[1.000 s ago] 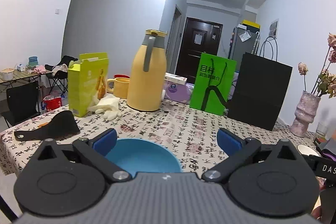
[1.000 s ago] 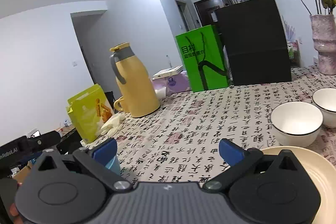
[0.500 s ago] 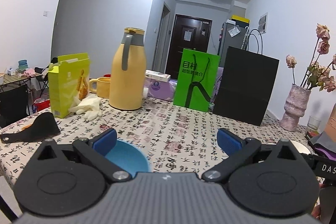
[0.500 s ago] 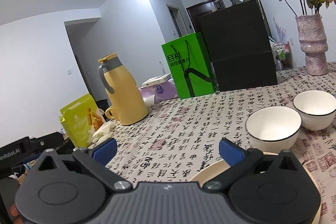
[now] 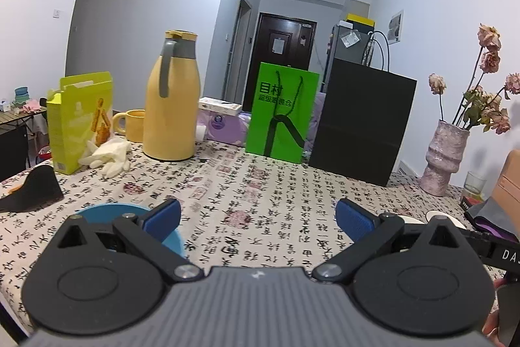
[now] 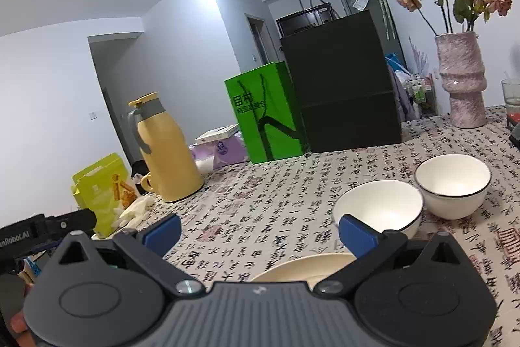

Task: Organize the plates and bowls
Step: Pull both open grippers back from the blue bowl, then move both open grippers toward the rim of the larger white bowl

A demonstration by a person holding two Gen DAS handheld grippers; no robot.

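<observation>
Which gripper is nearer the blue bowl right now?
Left. The left gripper hangs open right over the blue bowl, beside its left finger. The right gripper is open over the cream plate, by the white bowls.

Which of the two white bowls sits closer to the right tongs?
The left white bowl, just beyond the right tongs; the other white bowl sits farther back, to its right.
</observation>
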